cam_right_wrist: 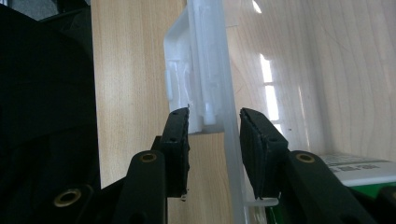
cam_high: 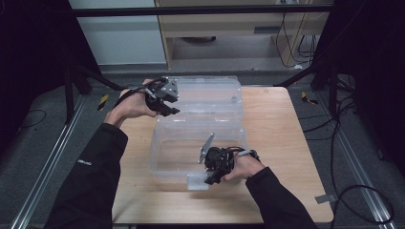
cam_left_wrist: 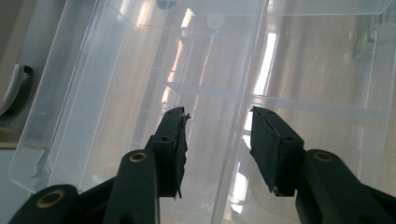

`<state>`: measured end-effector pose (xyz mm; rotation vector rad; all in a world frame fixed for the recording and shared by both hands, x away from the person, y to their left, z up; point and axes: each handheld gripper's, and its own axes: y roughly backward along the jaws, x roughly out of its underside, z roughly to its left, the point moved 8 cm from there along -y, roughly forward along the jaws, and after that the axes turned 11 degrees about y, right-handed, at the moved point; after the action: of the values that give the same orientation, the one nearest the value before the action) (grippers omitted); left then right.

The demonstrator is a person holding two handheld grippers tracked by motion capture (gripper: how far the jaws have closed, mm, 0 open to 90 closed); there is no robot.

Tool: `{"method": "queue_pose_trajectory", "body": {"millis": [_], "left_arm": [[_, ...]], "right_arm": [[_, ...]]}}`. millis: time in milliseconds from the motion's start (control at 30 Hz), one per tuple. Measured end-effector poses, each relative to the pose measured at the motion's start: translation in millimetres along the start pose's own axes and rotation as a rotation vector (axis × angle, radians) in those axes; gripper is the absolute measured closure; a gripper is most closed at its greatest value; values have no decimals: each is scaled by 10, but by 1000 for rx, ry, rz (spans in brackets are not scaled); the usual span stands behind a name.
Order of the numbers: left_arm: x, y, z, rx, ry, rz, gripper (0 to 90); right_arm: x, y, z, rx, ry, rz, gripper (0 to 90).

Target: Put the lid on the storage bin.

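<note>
While the clear plastic storage box [cam_high: 198, 155] sits near the middle of the wooden tabletop [cam_high: 282, 138], its hinged lid [cam_high: 205, 98] thrown back toward the far edge, both hands are busy at it; it looks light and thin-walled, likely to flex and skate on the wood if pulled from one side only, and its glossy plastic should be slippery between rubber pads; the sturdier places to hold, to my eye, are the rim and the moulded latch [cam_right_wrist: 187, 84] on the near wall.

Right gripper [cam_high: 213, 177] straddles that near wall at the latch, one jaw outside and one inside; the outer pad sits against the latch block, yet a sliver of gap shows at the inner one, so I cannot tell whether it truly clamps.

Left gripper [cam_high: 168, 110] hangs at the left end of the open lid, jaws apart with a ridge of the lid between them, neither pad pressing.

Transparent walls and glare make the edges hard to trace; something green with a white label [cam_right_wrist: 369, 170] lies inside, cut off at the frame; the hinge line is blurred.
</note>
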<state>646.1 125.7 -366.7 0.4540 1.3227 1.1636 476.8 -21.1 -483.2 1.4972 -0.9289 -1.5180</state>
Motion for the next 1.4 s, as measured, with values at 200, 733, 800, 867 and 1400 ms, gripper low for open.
{"method": "queue_pose_trajectory", "body": {"millis": [200, 733, 800, 867, 1400], "left_arm": [[-39, -69, -13, 23, -16, 7, 603], [-109, -106, -76, 59, -70, 55, 792], [-119, -109, -83, 56, -79, 63, 801], [-130, -108, -93, 55, -90, 68, 813], [-148, -44, -166, 52, -139, 116, 859]], "right_arm": [[-2, -1, -4, -3, 1, 0, 636], [-4, -2, -2, 0, -5, 6, 637], [-4, -1, -3, 2, -4, 8, 637], [-4, -1, -2, 4, -7, 8, 637], [-7, -6, -2, 1, -27, 12, 641]]}}
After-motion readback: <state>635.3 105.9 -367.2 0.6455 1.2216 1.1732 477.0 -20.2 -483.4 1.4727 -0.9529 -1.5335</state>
